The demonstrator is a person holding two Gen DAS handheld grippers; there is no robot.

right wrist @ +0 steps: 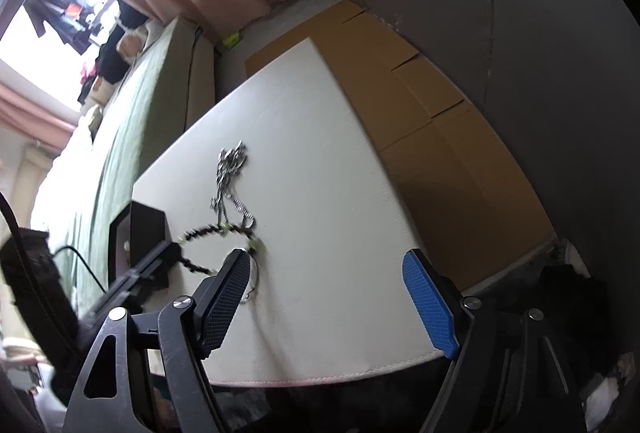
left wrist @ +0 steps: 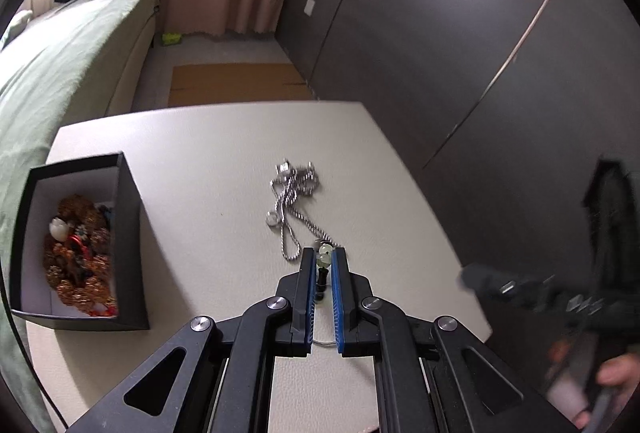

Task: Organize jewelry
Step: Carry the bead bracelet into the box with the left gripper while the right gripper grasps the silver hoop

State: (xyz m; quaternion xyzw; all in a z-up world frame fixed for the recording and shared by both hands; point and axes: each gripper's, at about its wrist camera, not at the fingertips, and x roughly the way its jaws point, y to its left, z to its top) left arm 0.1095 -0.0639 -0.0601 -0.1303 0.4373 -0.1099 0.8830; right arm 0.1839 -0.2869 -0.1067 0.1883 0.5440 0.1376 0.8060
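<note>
Left gripper [left wrist: 323, 260] fingers pinch a beaded bracelet [left wrist: 324, 253], its loop visible only from the right wrist; right gripper [right wrist: 326, 273] fingers gape empty, blurred elsewhere.

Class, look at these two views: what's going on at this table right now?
A person is sorting jewelry with two handheld grippers. The left gripper is shut on a bead bracelet of dark and pale green beads, beside a silver chain lying on the white table. The right gripper is open and holds nothing. A black box already contains jewelry.
</note>
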